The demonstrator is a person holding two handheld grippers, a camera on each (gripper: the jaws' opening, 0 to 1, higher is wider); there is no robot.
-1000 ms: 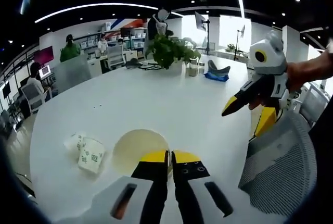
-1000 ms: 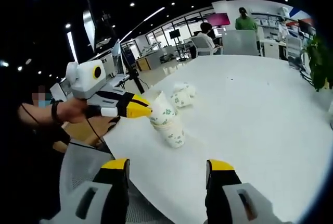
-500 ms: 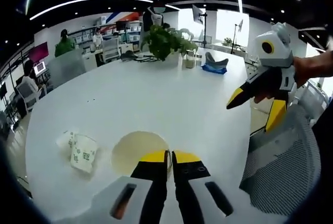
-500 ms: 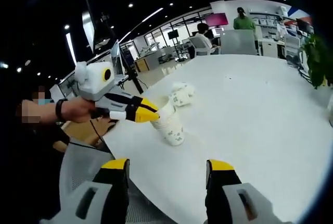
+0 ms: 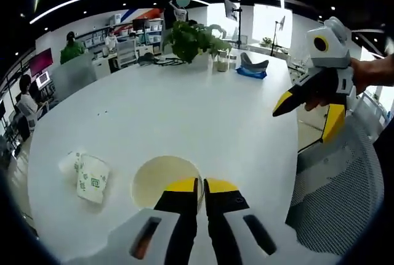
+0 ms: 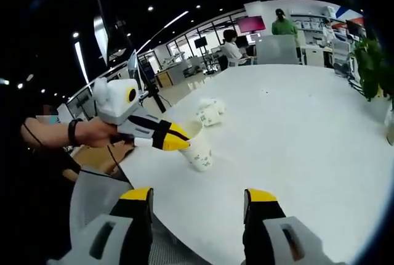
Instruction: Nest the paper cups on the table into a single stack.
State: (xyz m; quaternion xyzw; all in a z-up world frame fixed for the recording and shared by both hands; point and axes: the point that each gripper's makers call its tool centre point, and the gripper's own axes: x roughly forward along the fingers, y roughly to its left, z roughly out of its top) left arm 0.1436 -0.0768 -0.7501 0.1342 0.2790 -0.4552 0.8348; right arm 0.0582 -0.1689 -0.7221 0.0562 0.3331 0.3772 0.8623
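Tongs on the left [image 5: 201, 186] are pressed together on the rim of the stack [image 5: 165, 180], which stands upright on the worktop [image 5: 184, 111] at its near edge. From the right gripper view those same tongs [image 6: 178, 142] bite the stack's lip [image 6: 196, 148] from the side, and the cups look fully nested. The right tongs [image 6: 200, 200] are spread wide and hold nothing, hanging off the worktop's edge near the stack.

Two loose cups [image 5: 86, 175] lie on their sides together, just beyond the stack and to its left as the left gripper view has it. To do this step well, I'd judge the left should keep the stack steady and plumb while the right takes one loose cup by its rim, rights it and drops it squarely in, since a tilted entry could jam or tip the lot.

Looking down, the left gripper view gives the stack's open mouth; the right gripper view gives its side, printed pattern and the loose cups [image 6: 208, 112] behind.
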